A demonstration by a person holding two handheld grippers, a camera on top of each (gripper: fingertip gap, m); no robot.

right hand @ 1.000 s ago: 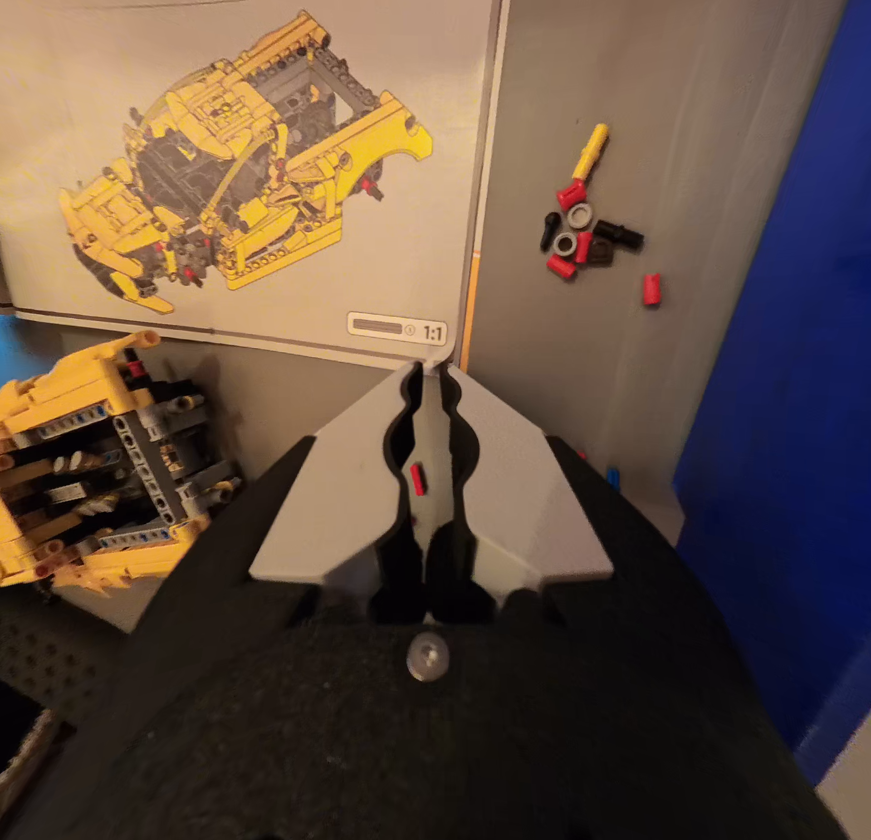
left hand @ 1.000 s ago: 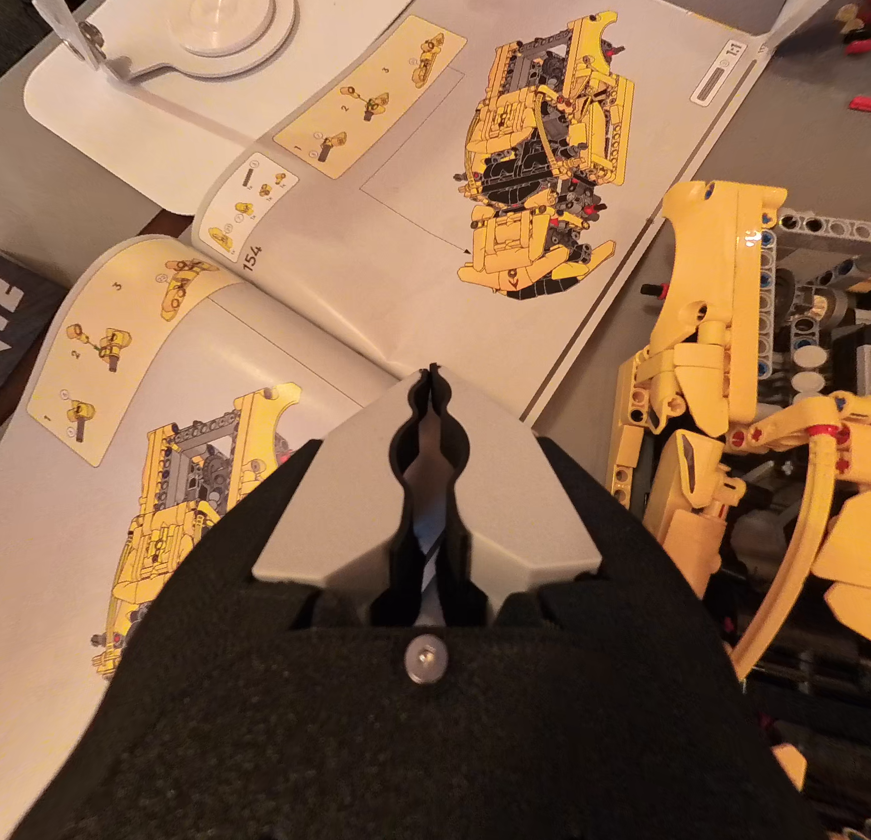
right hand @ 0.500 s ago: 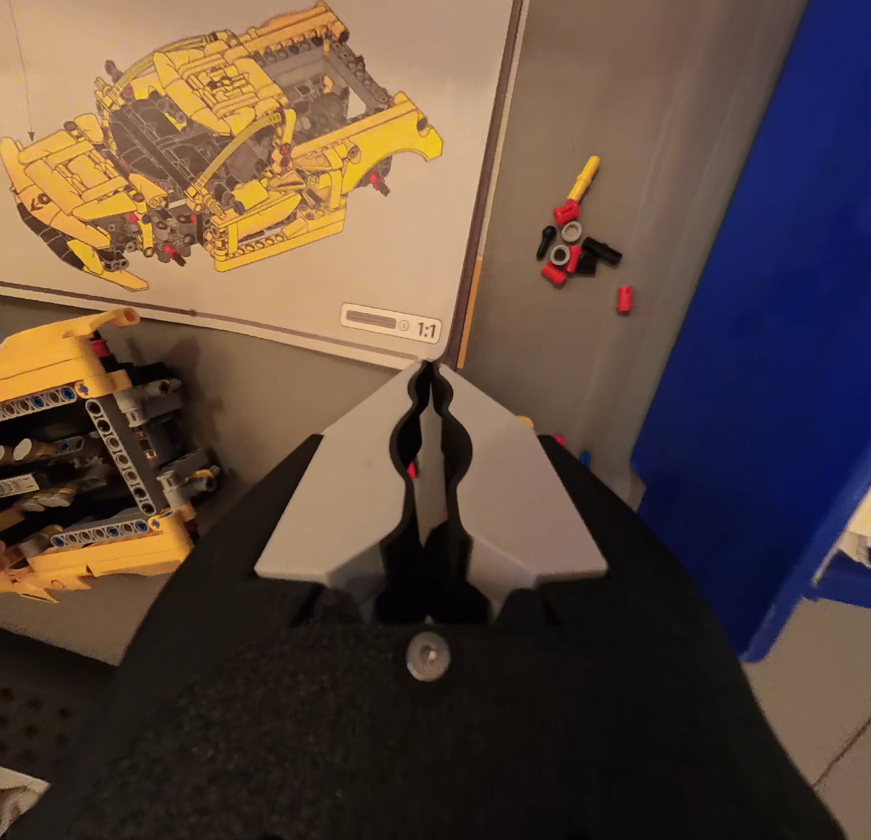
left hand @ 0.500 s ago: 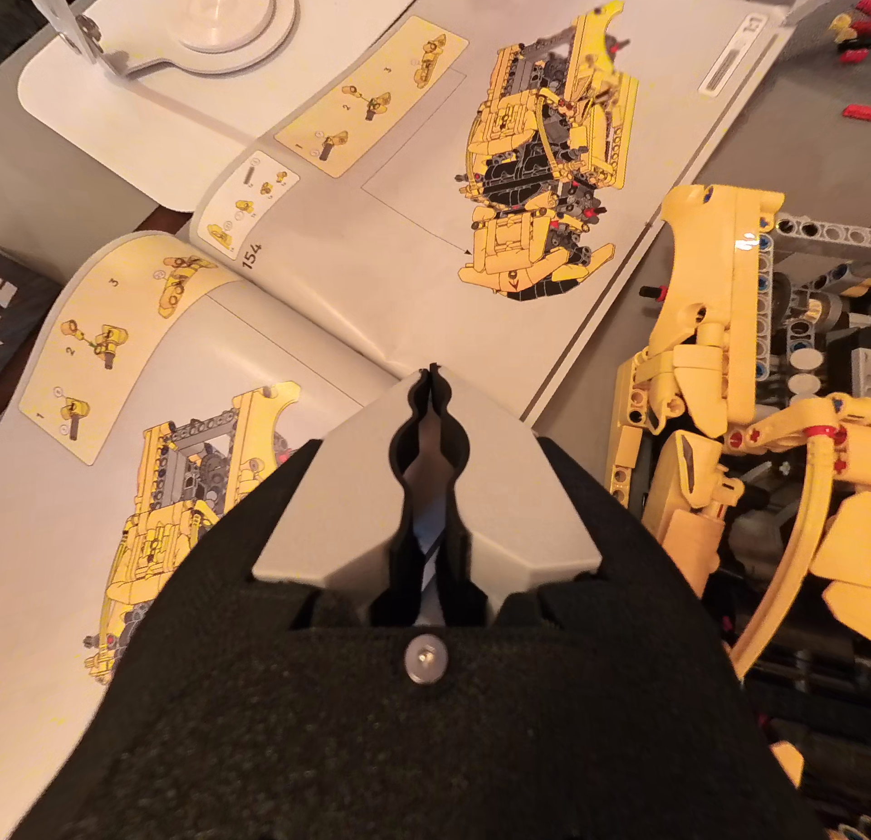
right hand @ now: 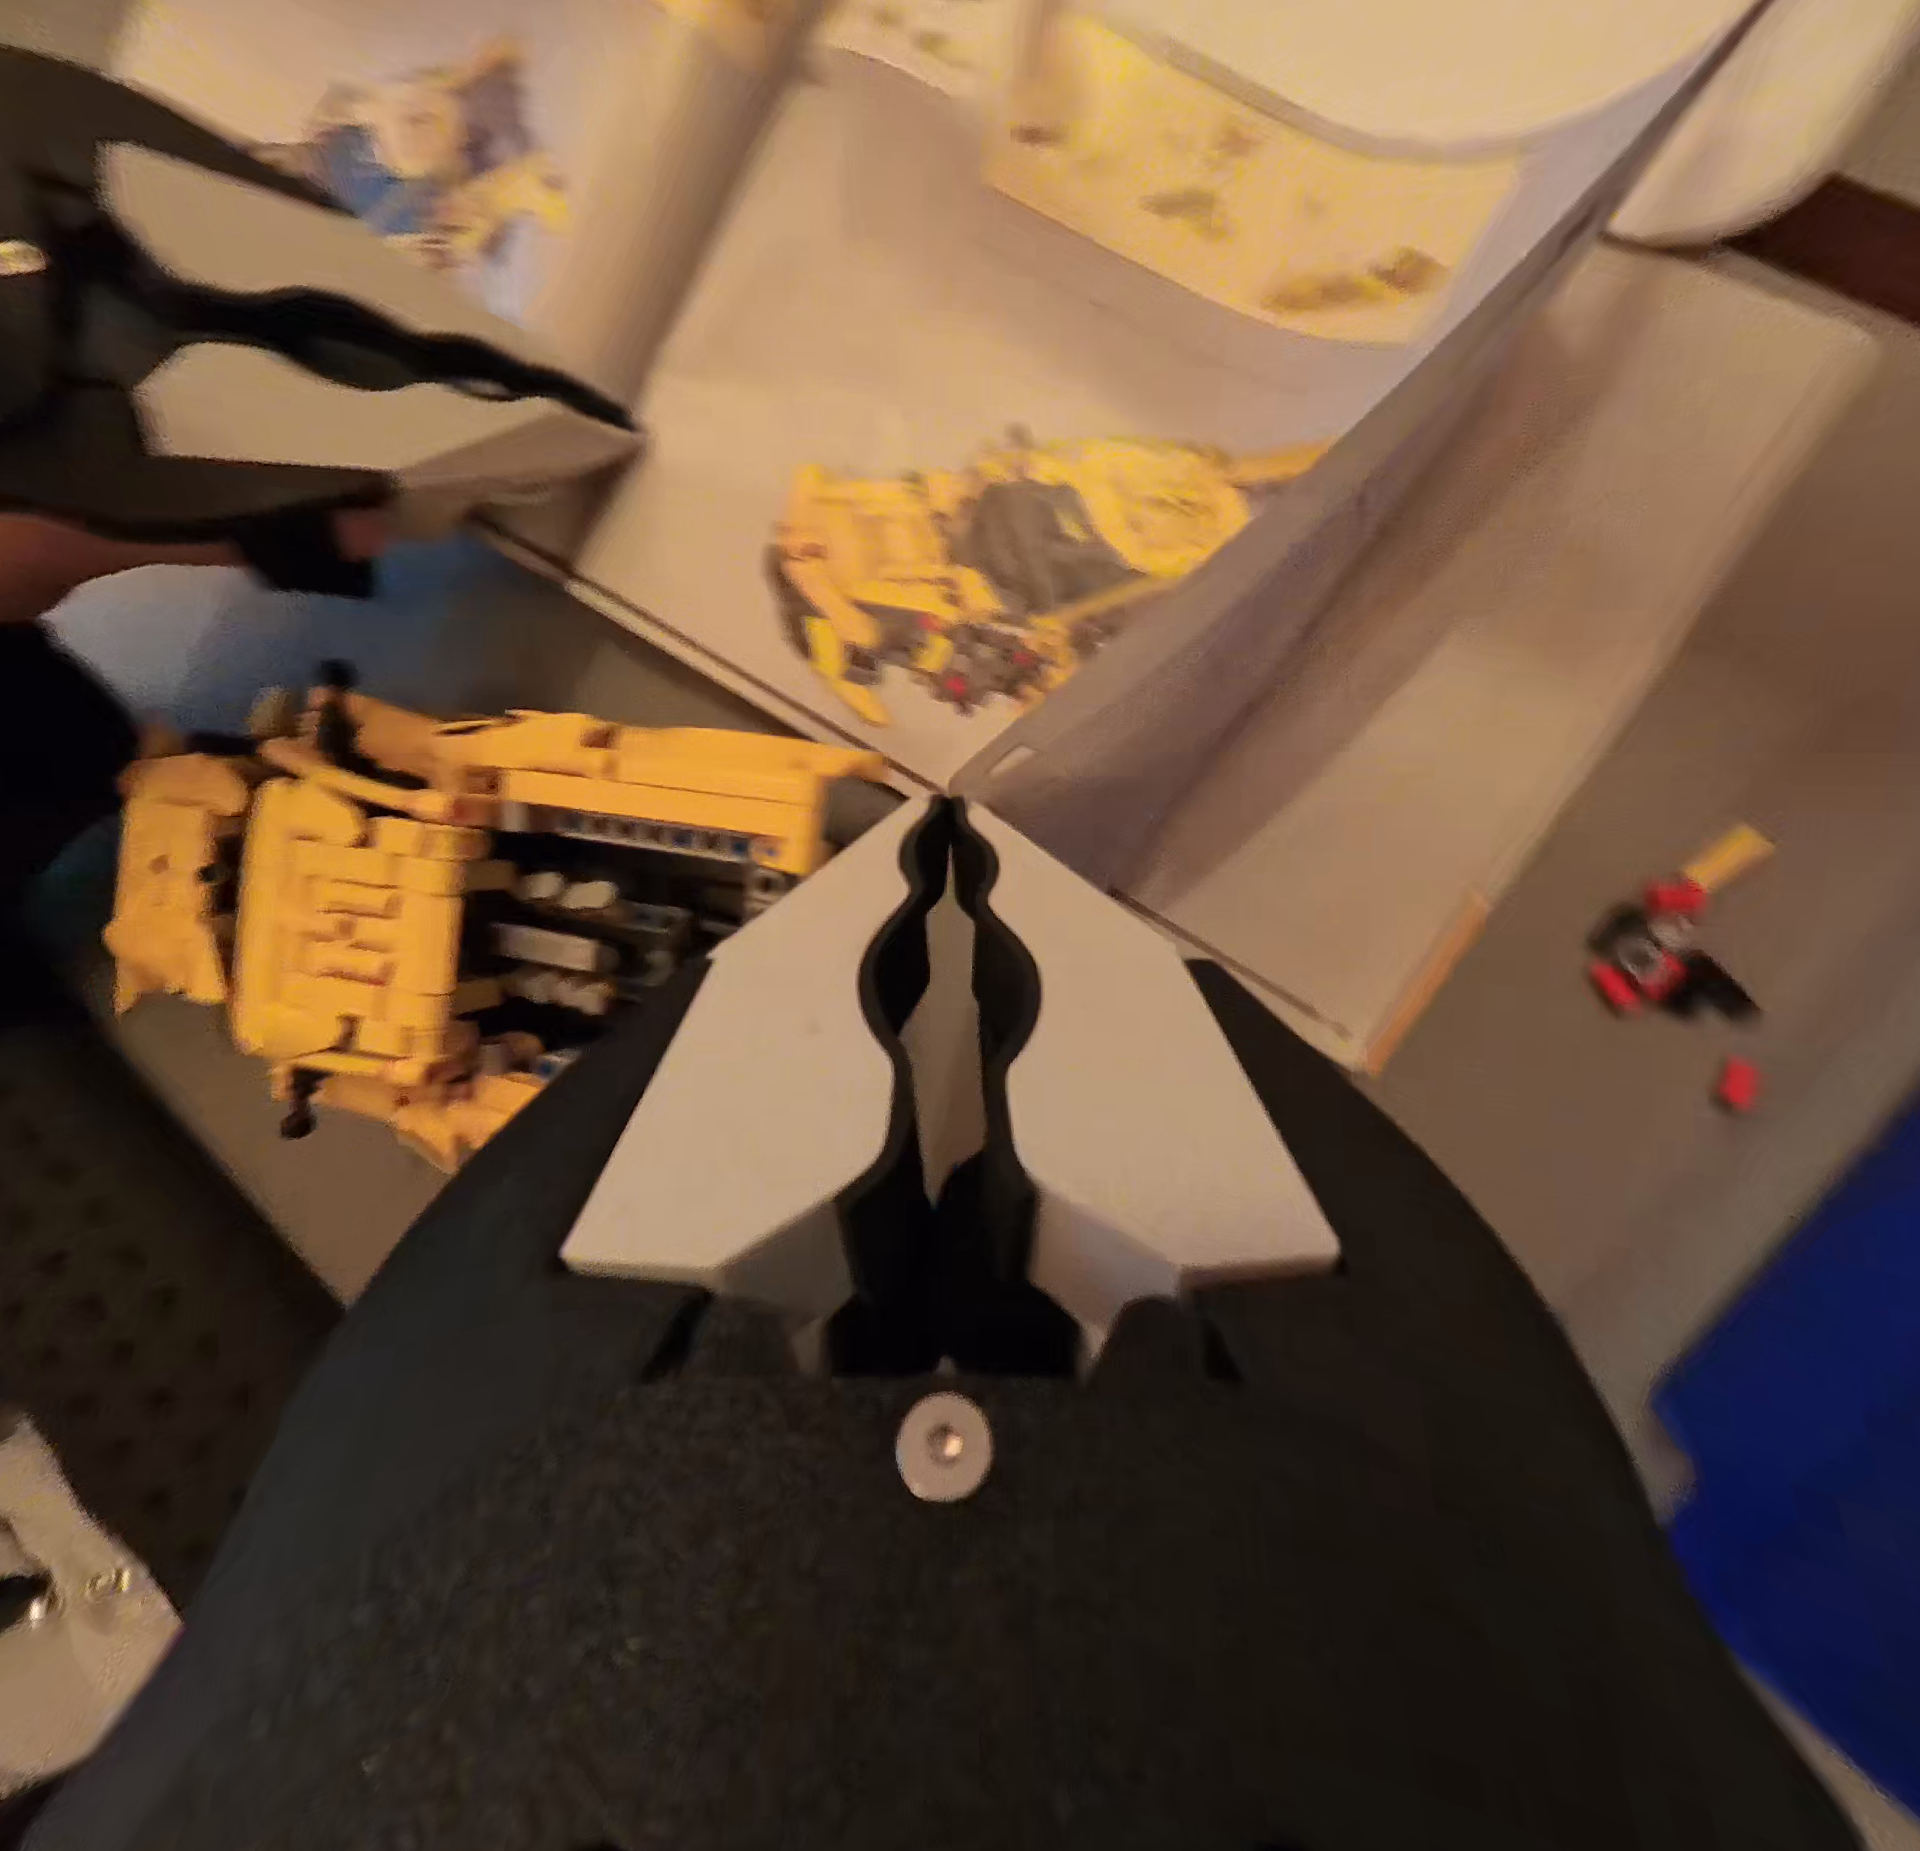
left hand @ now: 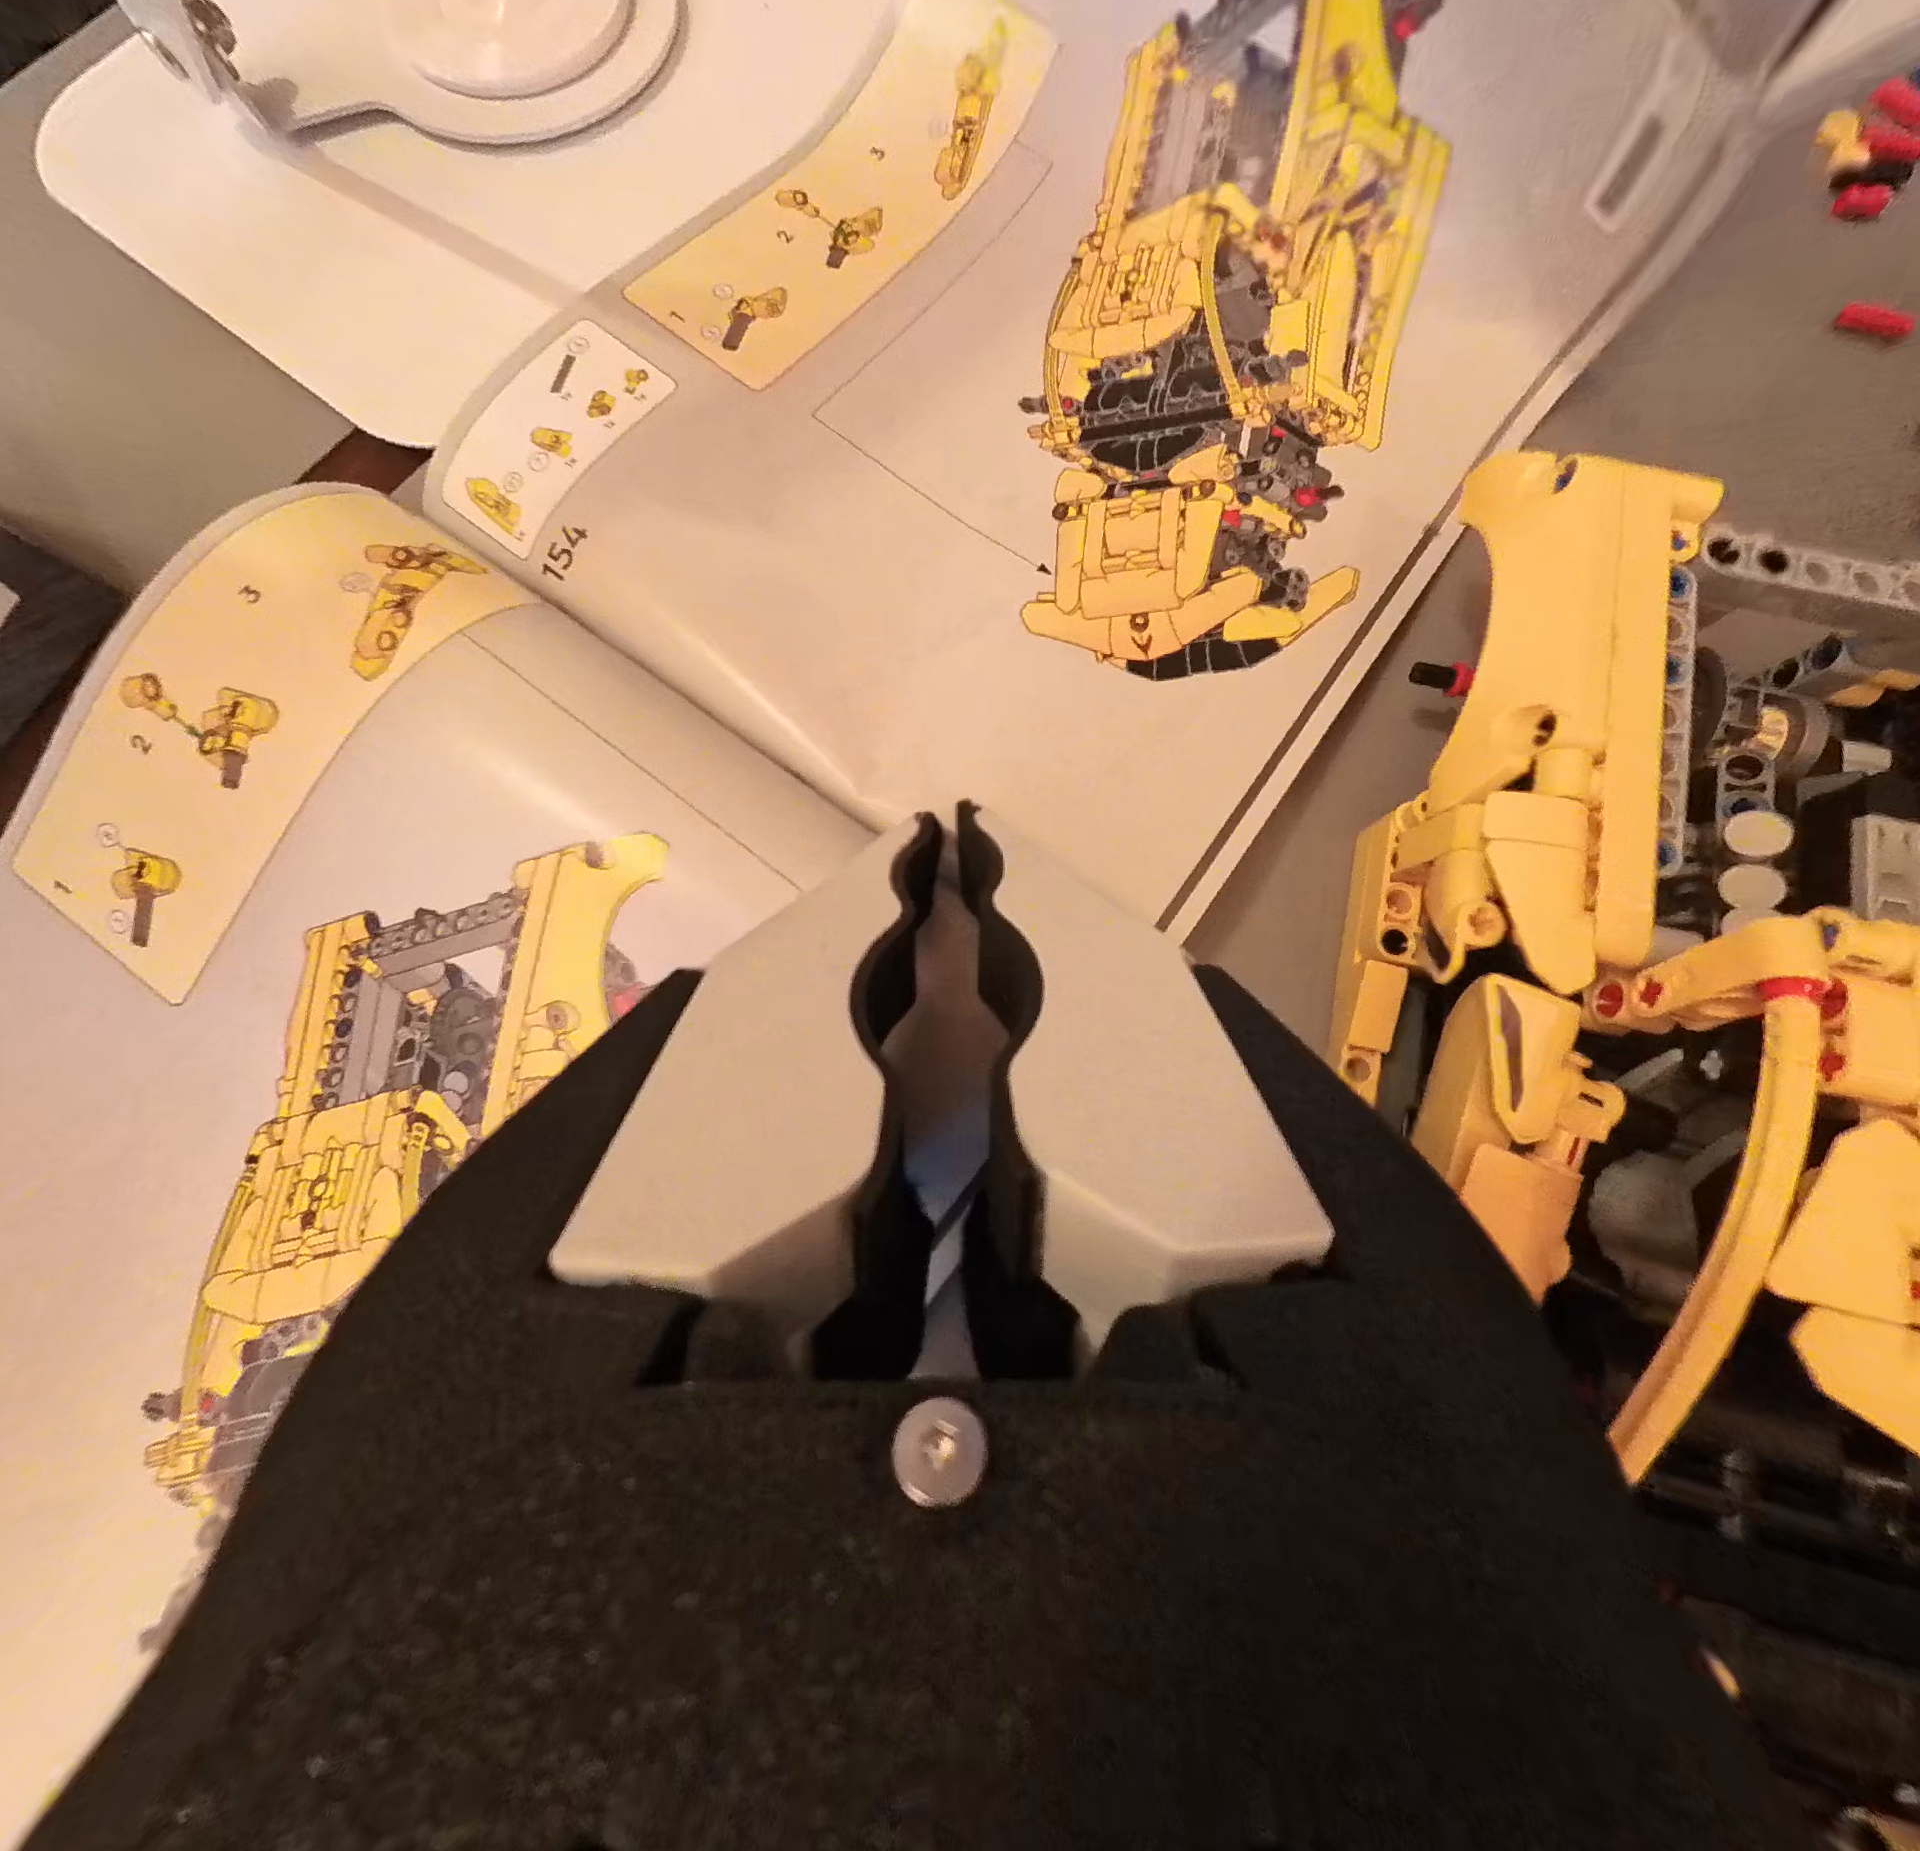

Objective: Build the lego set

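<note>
Lying on the bench (left hand: 1714, 367) beside the booklet (left hand: 831, 575): yellow model (left hand: 1558, 866). Hovering over the booklet's lower edge: left gripper (left hand: 948, 830), jaws closed, empty. Hovering near the model: right gripper (right hand: 948, 814), closed, empty. Sitting well apart: loose pieces (right hand: 1662, 954).

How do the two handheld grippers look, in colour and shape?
Both look alike. The left gripper and the right gripper each have two light grey, wedge-shaped fingers lined with wavy black pads, set in a black, rough-textured body with one silver screw in the centre. No cables or markings show.
</note>
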